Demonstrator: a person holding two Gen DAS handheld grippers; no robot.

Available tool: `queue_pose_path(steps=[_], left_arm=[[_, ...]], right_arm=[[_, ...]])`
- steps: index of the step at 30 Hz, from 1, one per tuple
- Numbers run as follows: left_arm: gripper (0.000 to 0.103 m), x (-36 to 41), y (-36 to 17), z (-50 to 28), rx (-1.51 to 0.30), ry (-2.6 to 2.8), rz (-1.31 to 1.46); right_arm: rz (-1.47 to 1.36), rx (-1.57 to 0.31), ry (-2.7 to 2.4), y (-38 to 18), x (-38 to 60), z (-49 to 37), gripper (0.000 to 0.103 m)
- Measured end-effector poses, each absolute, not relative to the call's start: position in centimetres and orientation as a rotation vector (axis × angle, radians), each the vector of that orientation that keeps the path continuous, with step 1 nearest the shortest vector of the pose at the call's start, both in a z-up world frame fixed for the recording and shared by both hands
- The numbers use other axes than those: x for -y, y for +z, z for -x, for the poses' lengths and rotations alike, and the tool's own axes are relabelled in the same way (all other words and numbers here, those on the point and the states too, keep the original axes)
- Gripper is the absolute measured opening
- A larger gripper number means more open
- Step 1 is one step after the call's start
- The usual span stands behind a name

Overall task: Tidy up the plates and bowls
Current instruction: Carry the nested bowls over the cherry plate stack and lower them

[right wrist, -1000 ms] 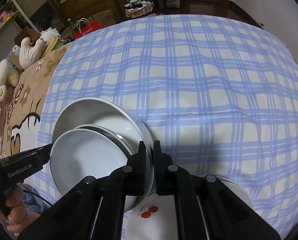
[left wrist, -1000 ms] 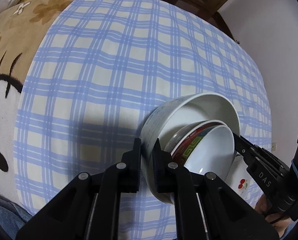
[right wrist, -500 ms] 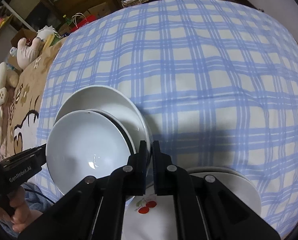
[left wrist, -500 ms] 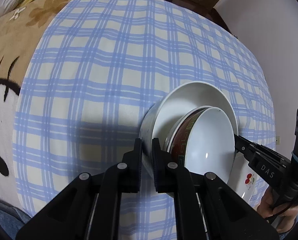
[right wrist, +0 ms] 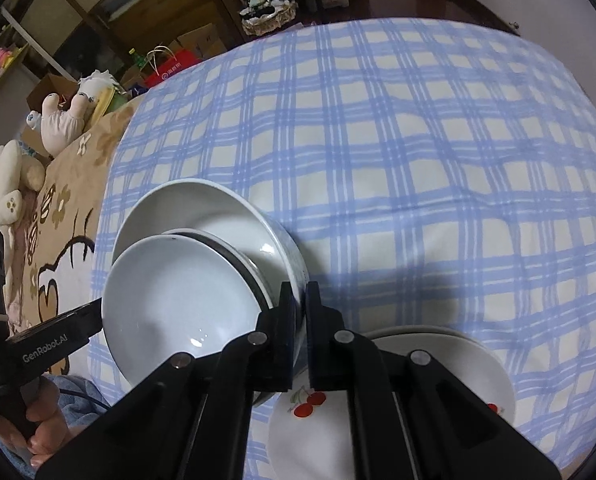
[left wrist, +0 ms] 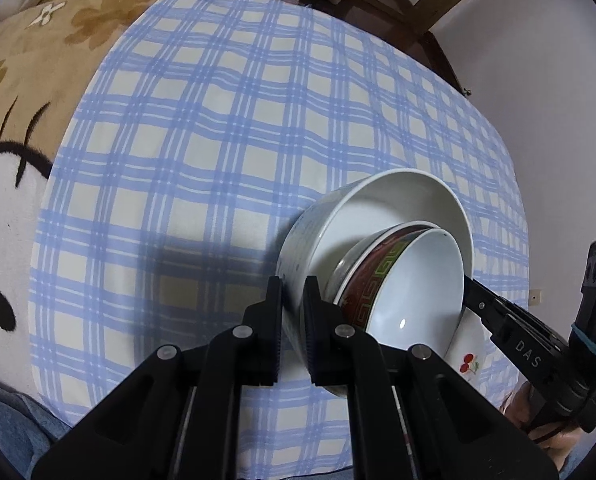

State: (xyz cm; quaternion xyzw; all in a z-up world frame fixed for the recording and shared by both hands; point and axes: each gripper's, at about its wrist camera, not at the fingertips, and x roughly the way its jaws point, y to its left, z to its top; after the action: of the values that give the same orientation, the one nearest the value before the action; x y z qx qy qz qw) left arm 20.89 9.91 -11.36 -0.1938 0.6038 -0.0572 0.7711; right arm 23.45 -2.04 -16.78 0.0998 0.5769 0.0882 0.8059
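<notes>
Small bowl (left wrist: 414,280) in big bowl (left wrist: 382,208), plate (right wrist: 438,368) just beside.

The cherry-print plate (right wrist: 382,420) is mostly covered by the right gripper (right wrist: 296,336) and cut by the bottom edge, only a sliver of the red-patterned bowl (left wrist: 372,276) shows behind the inner white bowl (left wrist: 418,288), and the shelf clutter (right wrist: 1,56) is blurred.
</notes>
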Motion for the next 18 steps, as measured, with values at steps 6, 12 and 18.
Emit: queue_pose_path(steps=[6,12,18], left_arm=[[0.009,-9.2,-9.3,-20.1,-1.284,-0.143,0.412],[0.01,-7.2,-6.8,-19.2,-1.238,-0.184,0.384],[0.01,-4.4,-6.3,-17.8,-1.245,-0.226,0.359]], right_arm=[[-0.251,-1.227,0.192,-15.3,3.3,-22.2,0.007],[-0.277,-1.191,0.17,-13.3,5.4,-19.9,0.006],[-0.287,-1.164,0.128,-11.9,7.9,-17.2,0.007]])
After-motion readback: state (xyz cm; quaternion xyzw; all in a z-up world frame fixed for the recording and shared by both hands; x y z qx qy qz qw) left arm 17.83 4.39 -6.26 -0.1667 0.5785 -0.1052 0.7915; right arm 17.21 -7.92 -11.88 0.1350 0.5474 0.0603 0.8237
